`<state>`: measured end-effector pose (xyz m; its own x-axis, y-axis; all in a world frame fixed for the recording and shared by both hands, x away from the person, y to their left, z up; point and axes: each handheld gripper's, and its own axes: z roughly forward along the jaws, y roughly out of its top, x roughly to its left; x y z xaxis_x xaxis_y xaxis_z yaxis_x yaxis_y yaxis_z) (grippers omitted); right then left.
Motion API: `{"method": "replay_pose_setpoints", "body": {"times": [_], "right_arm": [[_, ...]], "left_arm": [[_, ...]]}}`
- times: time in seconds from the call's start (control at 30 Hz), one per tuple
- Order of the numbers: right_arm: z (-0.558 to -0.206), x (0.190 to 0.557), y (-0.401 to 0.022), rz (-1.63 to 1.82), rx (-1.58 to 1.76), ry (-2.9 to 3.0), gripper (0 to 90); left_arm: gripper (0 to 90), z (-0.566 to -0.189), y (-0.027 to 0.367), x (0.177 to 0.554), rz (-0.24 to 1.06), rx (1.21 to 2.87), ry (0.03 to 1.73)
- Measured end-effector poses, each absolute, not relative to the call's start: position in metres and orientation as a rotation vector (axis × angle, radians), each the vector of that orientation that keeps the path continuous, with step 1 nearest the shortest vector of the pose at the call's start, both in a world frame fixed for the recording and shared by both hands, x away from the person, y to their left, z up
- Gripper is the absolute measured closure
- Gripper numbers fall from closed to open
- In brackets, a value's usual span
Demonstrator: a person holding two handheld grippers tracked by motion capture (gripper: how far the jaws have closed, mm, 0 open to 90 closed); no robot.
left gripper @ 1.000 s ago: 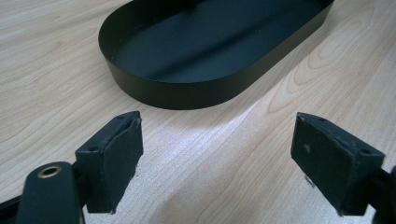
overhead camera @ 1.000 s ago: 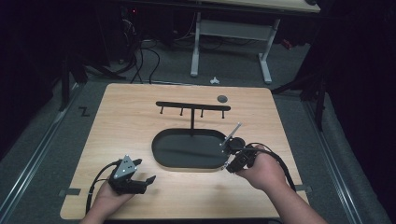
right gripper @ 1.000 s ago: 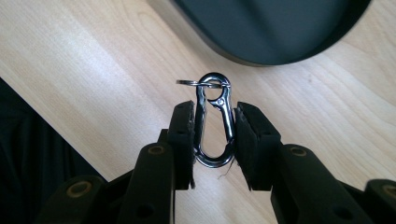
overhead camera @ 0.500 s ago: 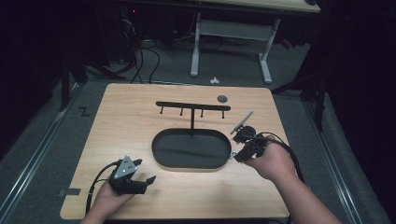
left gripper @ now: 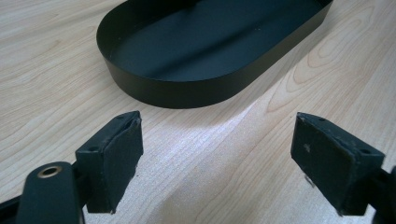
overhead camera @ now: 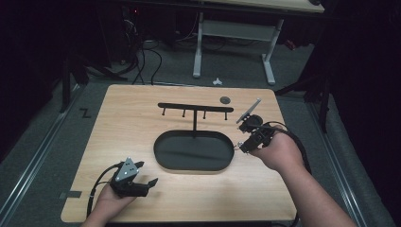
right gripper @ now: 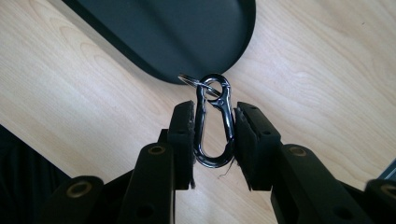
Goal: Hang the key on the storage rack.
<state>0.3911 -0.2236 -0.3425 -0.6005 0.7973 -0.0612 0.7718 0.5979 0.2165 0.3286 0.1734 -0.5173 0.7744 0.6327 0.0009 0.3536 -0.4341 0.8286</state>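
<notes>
Carabiner (right gripper: pixel 214 122) with a small key ring (right gripper: pixel 196 80) at its top sits clamped between the pads of the right hand-held gripper (right gripper: pixel 214 135), above the table (overhead camera: pixel 142 118) at the 3 o'clock end of the black oval tray (overhead camera: pixel 163 158). At 7 o'clock from the tray, the left hand-held gripper (left gripper: pixel 217 158) rests with its jaws apart and nothing between them.
</notes>
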Motion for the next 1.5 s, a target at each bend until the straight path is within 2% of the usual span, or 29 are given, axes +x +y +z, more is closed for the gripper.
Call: {"method": "replay_pose_setpoints", "body": {"times": [0.87,1.5], "right_arm": [[-0.314,0.426,-0.212,0.241,1.354,2.641,68.7],[-0.291,0.434,-0.192,0.260,1.342,2.614,68.8]], "left_arm": [[17.4,-0.517,0.174,0.329,0.392,2.059,0.732],[17.4,-0.517,0.174,0.329,0.394,2.060,0.731]]}}
